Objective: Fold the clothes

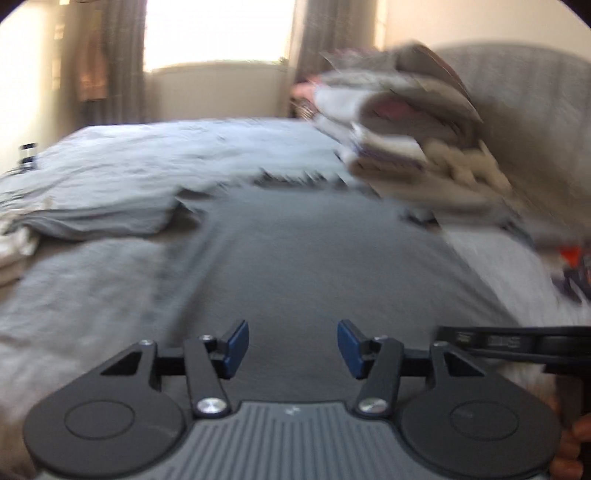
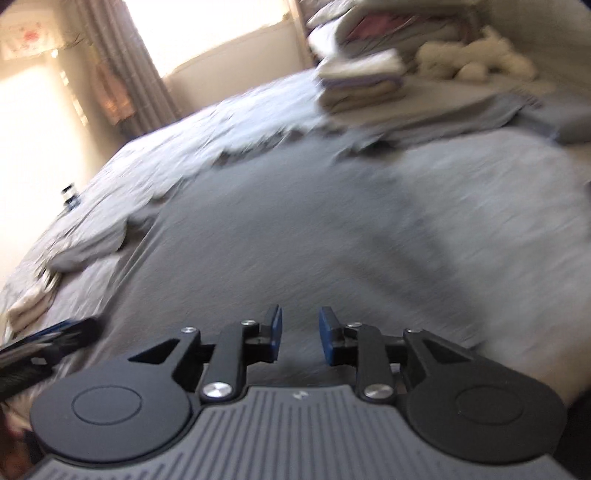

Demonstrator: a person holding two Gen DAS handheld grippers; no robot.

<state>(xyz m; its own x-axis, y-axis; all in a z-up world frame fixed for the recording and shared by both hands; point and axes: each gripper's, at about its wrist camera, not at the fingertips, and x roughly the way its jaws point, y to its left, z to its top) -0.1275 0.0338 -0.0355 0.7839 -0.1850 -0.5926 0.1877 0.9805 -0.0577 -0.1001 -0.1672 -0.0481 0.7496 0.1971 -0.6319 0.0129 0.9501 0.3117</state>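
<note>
**Left wrist view and right wrist view: both jaws apart above a dark grey garment on the bed**

Left wrist view: a dark grey garment (image 1: 295,258) lies spread flat on the bed (image 1: 92,280), directly ahead of the left gripper (image 1: 293,349); its far edge reaches a rumpled pale grey sheet (image 1: 147,158); its near part runs under the blue-padded fingers (image 1: 236,349). The jaws of the left gripper stand apart, with nothing between them; bare cloth shows through the gap. Part of the right gripper shows at the right edge, beside the garment's near corner. A stack of folded clothes (image 1: 399,125) sits beyond the garment, to the right, against a grey headboard (image 1: 535,110); the frame is motion-blurred there, so single items cannot be told apart. A curtained window (image 1: 218,33) stands behind the bed.

Right wrist view: the same garment (image 2: 295,229) fills the middle of the frame, flat on the bed (image 2: 517,229); the right gripper (image 2: 300,339) hangs over its near part; its jaws are apart, narrower than those of the left gripper, and hold nothing. The left gripper (image 2: 55,339) enters at the lower left, blurred. The folded stack (image 2: 362,77) lies past the garment's far edge; a fluffy cream item (image 2: 476,62) rests just beside it. The pale sheet (image 2: 166,162) borders the garment on the left.
</note>
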